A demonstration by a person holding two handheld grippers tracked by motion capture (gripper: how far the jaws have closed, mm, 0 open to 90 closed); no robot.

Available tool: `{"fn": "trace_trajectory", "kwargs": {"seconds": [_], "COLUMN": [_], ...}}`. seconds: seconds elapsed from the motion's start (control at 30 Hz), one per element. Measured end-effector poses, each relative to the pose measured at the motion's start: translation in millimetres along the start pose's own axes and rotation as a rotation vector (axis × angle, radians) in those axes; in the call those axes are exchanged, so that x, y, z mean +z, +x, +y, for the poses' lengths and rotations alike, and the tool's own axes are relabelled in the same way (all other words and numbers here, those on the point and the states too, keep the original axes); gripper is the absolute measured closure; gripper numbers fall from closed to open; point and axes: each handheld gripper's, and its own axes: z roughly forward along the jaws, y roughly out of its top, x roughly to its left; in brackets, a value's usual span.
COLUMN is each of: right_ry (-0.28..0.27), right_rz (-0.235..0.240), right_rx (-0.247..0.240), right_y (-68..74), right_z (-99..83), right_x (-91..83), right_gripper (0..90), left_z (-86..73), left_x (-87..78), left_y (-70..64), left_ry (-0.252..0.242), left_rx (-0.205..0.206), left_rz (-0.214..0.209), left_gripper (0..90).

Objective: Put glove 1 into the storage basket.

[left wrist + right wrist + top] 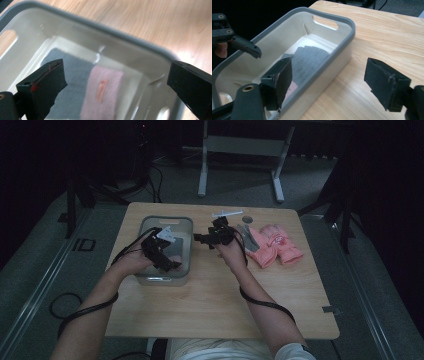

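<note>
A grey-rimmed white bin [186,222] stands on the left half of the wooden table [210,300]. Inside it lie a dark grey cloth [67,80] and a pink glove-like piece [102,92]. My left gripper [166,260] hangs open over the bin's near end, its jaws wide apart above the pink piece [115,85]. My right gripper [202,240] is open just right of the bin, pointing at its side wall [332,82]. The grey cloth [309,58] shows in the right gripper view inside the bin [337,52].
A pair of pink gloves [276,245] lies on the table to the right of my right hand, with a grey strip [247,237] beside them. A white flat piece [226,213] and a small round object [246,219] sit near the far edge.
</note>
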Motion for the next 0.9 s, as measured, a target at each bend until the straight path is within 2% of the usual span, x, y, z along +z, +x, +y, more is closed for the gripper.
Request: {"fn": "trace_trajectory", "kwargs": {"seconds": [0.13,0.27,0.47,0.57,0.63,0.7,0.8,0.87,0.9], "right_ry": [-0.015,-0.007,-0.015,-0.021,-0.01,-0.021,-0.011,-0.009,-0.015], "right_rz": [-0.001,-0.029,-0.066,-0.071,-0.076,-0.092,-0.073,-0.093,-0.088], "right_rx": [0.004,-0.032,-0.078,-0.085,-0.064,-0.057,-0.064,-0.084,-0.083], "right_y": [-9.1,-16.7,-30.4,-35.9,-39.3,-41.7,-46.1,-48.7,-50.6], "right_z": [-6.0,-11.8,-17.1,-19.0,-20.1,-21.8,-25.3,-27.8,-29.1], "right_x": [-10.4,-21.3,-40.8,-51.2,-57.8,-62.9,-70.9,-76.4,-79.5], "right_gripper": [20.3,20.4,16.9,14.2,13.7,13.3,10.5,10.5,10.5], "left_z": [8.5,17.2,34.3,41.8,46.2,50.4,55.2,57.0,57.3], "left_x": [3.5,6.2,9.6,11.4,13.3,17.3,23.1,27.3,29.7], "left_y": [-7.8,-16.0,-35.7,-44.8,-52.1,-60.9,-75.1,-83.6,-87.7], "left_ry": [-0.02,-0.073,-0.116,-0.143,-0.152,-0.148,-0.135,-0.133,-0.142], "left_rx": [0.016,0.013,0.06,0.057,0.052,0.057,0.089,0.103,0.099], "left_rz": [-0.002,-0.032,-0.039,-0.061,-0.08,-0.087,-0.099,-0.107,-0.112], "left_gripper": [1.4,1.4,1.4,1.4,1.4,1.4,1.4,1.4,1.4]}}
